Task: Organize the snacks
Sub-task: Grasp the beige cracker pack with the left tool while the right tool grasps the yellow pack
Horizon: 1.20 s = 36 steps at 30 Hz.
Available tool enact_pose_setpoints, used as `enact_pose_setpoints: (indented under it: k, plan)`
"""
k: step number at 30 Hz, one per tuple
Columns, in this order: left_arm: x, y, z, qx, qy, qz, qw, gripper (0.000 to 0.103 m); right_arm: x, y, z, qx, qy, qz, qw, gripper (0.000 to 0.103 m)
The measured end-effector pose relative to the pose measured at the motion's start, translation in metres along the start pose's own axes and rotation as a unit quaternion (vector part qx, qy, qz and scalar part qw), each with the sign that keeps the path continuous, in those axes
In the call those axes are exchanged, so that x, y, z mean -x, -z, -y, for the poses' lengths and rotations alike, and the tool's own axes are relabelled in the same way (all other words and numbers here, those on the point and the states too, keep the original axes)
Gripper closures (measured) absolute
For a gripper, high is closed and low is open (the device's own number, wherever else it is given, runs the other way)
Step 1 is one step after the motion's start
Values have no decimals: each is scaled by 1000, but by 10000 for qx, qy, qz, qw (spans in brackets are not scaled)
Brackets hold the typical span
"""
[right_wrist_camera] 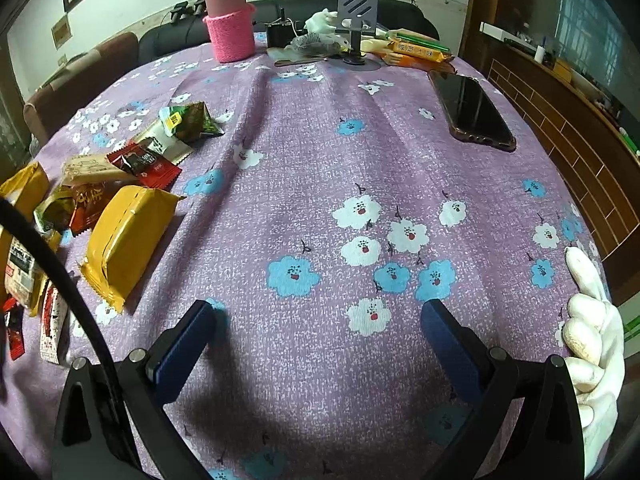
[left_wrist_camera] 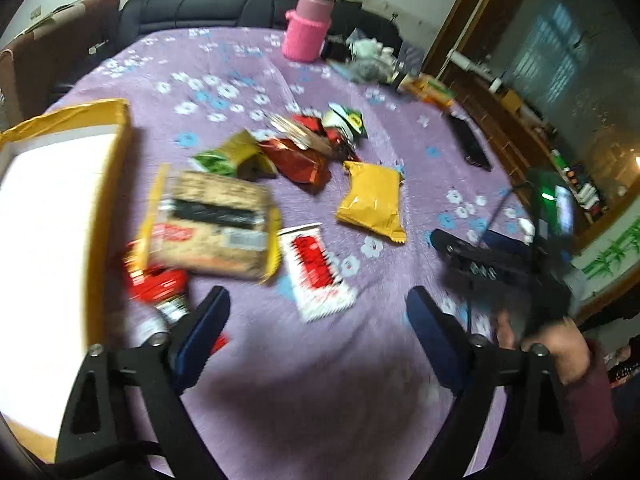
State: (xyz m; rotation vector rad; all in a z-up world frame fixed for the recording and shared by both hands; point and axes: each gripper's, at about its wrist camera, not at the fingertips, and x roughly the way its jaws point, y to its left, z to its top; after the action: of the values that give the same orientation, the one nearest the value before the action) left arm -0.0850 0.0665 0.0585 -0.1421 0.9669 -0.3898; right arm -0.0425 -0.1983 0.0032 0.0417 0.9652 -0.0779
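Loose snack packets lie on the purple flowered tablecloth. My left gripper is open above the cloth with nothing between its fingers. Just ahead of it lies a white and red packet. Left of that are a large tan cracker pack and a red packet. Farther off lie a yellow packet, red packets and green ones. The open yellow box stands at the left. My right gripper is open over bare cloth, with the yellow packet to its left.
A pink bottle, a phone stand and clutter sit at the table's far side. A dark phone lies at the right. A white glove rests at the right edge. A black cable arcs over the left packets.
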Motion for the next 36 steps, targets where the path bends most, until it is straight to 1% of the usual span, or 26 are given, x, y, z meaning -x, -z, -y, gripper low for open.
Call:
enact_pose_setpoints:
  k: [1,2,3,4,5,7,9,10,11,12,13,16,20,22,23,24,25,26,29,31,32,33,35,36]
  plan:
    - [12,4,-7,-55,-35,67,10000,23,0,-1,0,-30,8,-51,10000,1]
    - [23,8,-14,-89,-189,191,9996,23,2,-2,0,-94,6,-80,9999,6]
    - [31,8,-19,-106,-321,299,9990,23,6,-2,1,-191,-68,-44,9998,11]
    - [39,11,-26,-88,-390,419,9983,23,11,-3,1,-293,-251,27,9993,12]
    - [45,13,-34,14,-374,502,9980,23,19,-5,-1,-387,-462,140,9981,12]
    - [50,15,-49,253,-258,576,9977,23,29,-10,-10,-376,-677,313,9965,13]
    - [48,18,-58,390,-292,571,9972,25,32,-17,-26,-252,-855,370,9953,14]
    - [45,18,-59,413,-313,527,9973,29,29,-21,-33,-226,-903,334,9951,15]
    - [42,18,-59,428,-304,456,9976,32,26,-24,-40,-225,-962,288,9947,18]
    - [39,17,-59,430,-267,381,9980,37,22,-28,-48,-237,-1044,245,9939,21]
    - [42,18,-61,434,-227,341,9982,38,18,-30,-53,-241,-1099,212,9934,21]
    - [42,18,-58,394,-258,309,9984,38,4,-35,-70,-279,-1212,81,9922,24]
    - [37,12,-60,525,-337,214,9978,37,-11,-37,-80,-237,-1173,52,9928,25]
    - [32,6,-64,670,-256,158,9973,35,-8,-37,-83,-136,-1133,147,9934,30]
    - [29,2,-65,707,-236,144,9971,34,-8,-37,-83,-65,-1103,171,9937,37]
    - [26,-2,-64,698,-254,138,9971,33,-7,-36,-82,-19,-1095,208,9938,47]
    - [20,-8,-60,636,-329,132,9973,33,-8,-36,-81,-16,-1109,210,9936,52]
    - [14,-14,-56,546,-422,125,9975,33,-8,-35,-79,-46,-1111,231,9935,54]
    - [-4,-30,-42,187,-550,101,9983,31,-7,-35,-70,-174,-1256,258,9916,61]
    - [-22,-40,-34,-93,-771,55,9970,27,-7,-35,-66,-186,-1344,240,9905,62]
    - [-31,-44,-32,-197,-884,9,9959,27,-7,-35,-65,-176,-1368,240,9901,62]
    - [-39,-48,-32,-253,-976,-41,9949,26,-7,-35,-66,-162,-1383,243,9900,62]
    - [-53,-51,-34,-320,-1183,-135,9924,22,-7,-35,-66,-137,-1397,235,9898,62]
    - [-58,-52,-34,-372,-1232,-172,9915,22,-7,-35,-67,-137,-1407,231,9897,62]
